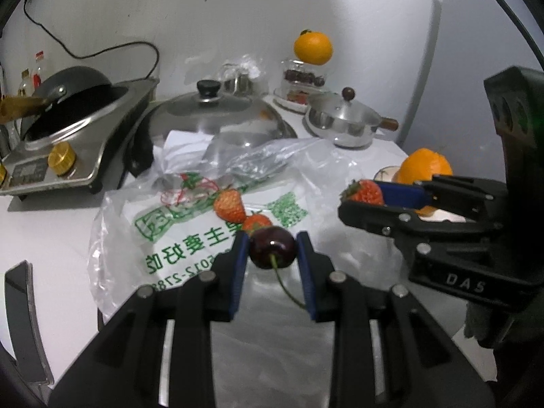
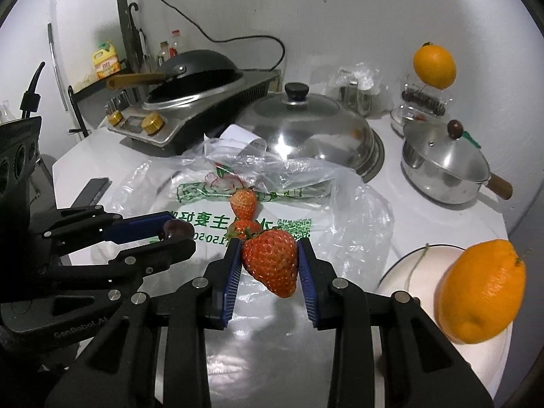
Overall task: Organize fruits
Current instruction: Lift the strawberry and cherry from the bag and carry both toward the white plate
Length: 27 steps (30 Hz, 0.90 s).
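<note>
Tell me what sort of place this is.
Most likely a home kitchen counter: a black wok sits on a countertop cooker, a lidded saucepan stands beside a domed steel lid, and seasoning bottles stand by the wall.

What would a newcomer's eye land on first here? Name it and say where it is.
First, the fruit in the grippers: the left gripper pinches a dark cherry, the right gripper a big strawberry, both above the plastic bag. Next, the bright orange on the white plate at right, and two strawberries left on the bag.
</note>
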Each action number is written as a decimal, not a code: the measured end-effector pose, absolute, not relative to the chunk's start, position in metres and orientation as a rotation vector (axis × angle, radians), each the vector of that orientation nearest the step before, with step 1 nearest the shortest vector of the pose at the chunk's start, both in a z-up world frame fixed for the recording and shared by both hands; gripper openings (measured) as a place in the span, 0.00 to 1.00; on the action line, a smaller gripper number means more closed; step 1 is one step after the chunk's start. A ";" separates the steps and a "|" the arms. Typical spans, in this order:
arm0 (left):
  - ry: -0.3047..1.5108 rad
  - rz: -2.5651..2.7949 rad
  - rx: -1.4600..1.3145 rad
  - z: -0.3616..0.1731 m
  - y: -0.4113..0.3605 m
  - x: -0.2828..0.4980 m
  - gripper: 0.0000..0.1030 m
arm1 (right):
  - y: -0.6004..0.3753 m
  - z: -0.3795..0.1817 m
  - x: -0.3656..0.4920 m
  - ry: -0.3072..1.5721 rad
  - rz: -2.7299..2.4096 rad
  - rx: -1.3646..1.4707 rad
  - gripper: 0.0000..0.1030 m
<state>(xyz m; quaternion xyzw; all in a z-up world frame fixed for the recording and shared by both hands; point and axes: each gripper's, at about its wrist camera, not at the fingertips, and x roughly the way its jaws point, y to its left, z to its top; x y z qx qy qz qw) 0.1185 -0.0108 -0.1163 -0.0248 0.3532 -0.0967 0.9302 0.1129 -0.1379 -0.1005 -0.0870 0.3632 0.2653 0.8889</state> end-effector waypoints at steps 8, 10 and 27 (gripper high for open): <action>0.697 -0.210 -0.028 -0.104 -0.027 0.105 0.29 | -0.160 -0.089 0.095 0.724 0.527 -0.169 0.34; 0.696 -0.215 -0.017 -0.102 -0.033 0.103 0.29 | -0.166 -0.087 0.091 0.719 0.522 -0.162 0.34; 0.700 -0.260 0.043 -0.095 -0.083 0.103 0.29 | -0.230 -0.088 0.076 0.703 0.459 -0.102 0.34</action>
